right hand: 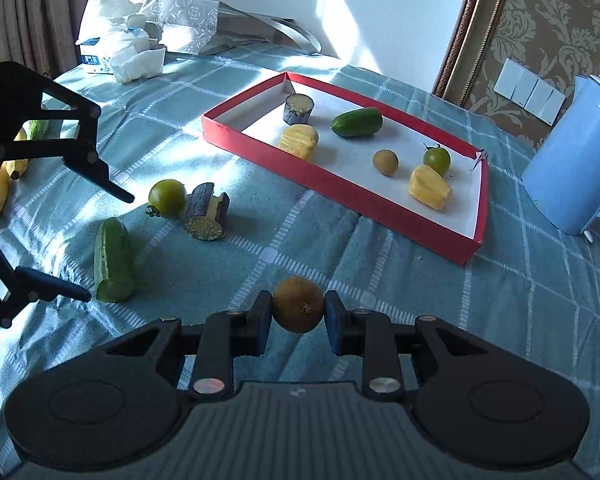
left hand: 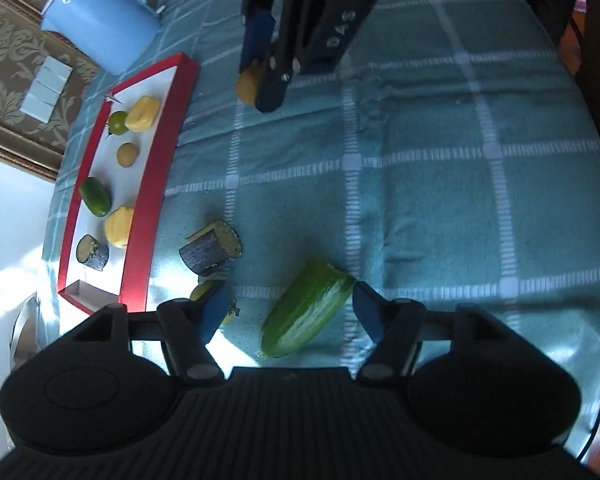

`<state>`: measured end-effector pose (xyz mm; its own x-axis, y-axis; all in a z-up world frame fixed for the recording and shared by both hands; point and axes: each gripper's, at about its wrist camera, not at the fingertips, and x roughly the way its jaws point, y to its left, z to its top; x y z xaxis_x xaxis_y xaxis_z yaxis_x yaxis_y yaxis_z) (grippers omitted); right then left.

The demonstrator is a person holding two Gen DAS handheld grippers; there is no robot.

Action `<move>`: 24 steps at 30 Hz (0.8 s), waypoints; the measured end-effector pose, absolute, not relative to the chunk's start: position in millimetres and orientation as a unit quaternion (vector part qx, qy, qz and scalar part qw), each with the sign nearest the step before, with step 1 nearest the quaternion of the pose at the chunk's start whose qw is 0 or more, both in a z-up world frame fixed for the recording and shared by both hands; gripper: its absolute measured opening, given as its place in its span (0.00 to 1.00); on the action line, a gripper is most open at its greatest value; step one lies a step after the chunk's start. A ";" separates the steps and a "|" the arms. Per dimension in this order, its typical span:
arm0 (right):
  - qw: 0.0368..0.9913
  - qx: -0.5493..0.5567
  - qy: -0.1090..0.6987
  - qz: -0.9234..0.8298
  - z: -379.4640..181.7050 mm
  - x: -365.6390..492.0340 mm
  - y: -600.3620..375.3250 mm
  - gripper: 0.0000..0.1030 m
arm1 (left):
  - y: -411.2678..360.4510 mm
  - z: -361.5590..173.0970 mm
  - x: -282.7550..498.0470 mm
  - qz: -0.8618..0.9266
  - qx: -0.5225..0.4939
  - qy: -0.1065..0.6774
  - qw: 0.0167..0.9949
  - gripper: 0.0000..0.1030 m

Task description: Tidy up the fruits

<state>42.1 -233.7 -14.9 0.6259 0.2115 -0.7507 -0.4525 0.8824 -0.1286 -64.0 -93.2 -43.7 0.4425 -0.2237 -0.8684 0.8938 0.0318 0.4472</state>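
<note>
My right claw [right hand: 298, 316] is closed on a small round brown-green fruit, a kiwi [right hand: 298, 304] by its dull, rough skin, pinched between the two blue pads above the table [right hand: 420, 300], whose teal cloth is woven with a pale checked grid. My left claw [left hand: 286, 312] stands wide open and holds nothing; a cut cucumber half [left hand: 306, 310], glossy and ridged with a flat pale end, lies on the cloth between its fingers, touching neither that I can tell.

Just beyond it, a green tomato [right hand: 167, 198] with its stalk sits against a stubby eggplant chunk [right hand: 205, 214], dark matt skin around a spongy, seeded cut face. Off at the left edge of the right wrist view, bananas [right hand: 4, 184] and another cucumber piece [right hand: 39, 129] show behind the left claw's black linkage.

Farther on lies the shallow red cardboard tray [right hand: 340, 196] with a white floor. Inside it are two lumpy yellow pieces [right hand: 299, 141], [right hand: 429, 187], a second kiwi [right hand: 385, 162], a green tomato [right hand: 436, 160], a smooth whole cucumber [right hand: 357, 122] and a short eggplant round [right hand: 298, 109] standing on end, all apart from each other except the tomato, which is just beside one yellow piece.

A pale blue kettle [right hand: 568, 168] stands right of the tray; crumpled tissues [right hand: 124, 52] and a patterned bag [right hand: 204, 20] rest at the far edge.
</note>
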 end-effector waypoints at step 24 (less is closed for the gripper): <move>0.908 -0.105 0.387 0.119 -0.1 21.9 -260.5 0.27 | -91.0 -36.4 1.6 -0.460 0.399 0.441 0.660 0.29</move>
